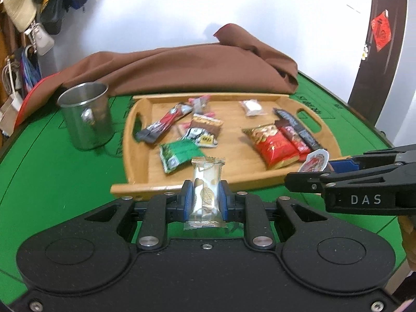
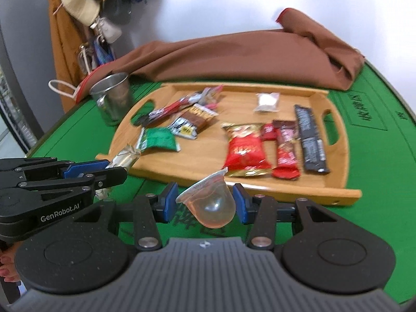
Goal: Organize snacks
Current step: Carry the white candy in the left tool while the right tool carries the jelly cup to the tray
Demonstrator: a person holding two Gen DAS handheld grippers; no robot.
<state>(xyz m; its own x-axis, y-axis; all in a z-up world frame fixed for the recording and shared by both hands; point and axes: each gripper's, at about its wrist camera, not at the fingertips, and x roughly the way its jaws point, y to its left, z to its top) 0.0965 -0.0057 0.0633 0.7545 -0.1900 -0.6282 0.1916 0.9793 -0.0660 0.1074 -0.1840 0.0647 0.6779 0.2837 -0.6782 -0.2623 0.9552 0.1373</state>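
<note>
A wooden tray (image 1: 234, 182) (image 2: 338, 156) on the green table holds several snack packets: a green one (image 1: 179, 154) (image 2: 158, 140), a red bag (image 1: 273, 144) (image 2: 244, 150), red and dark bars (image 2: 310, 137). My left gripper (image 1: 206, 199) is shut on a silver-gold wrapped snack (image 1: 206, 195), held at the tray's near edge; it also shows in the right wrist view (image 2: 124, 157). My right gripper (image 2: 205, 202) is shut on a clear jelly cup (image 2: 212, 202), just short of the tray's near edge; its lid shows in the left wrist view (image 1: 314, 160).
A steel mug (image 1: 87, 118) (image 2: 113, 97) stands left of the tray. A brown cloth (image 1: 182, 65) (image 2: 247, 57) lies bunched behind the tray. Bags and a hat (image 2: 78, 0) hang at the far left. A dark door (image 1: 377, 52) is at the right.
</note>
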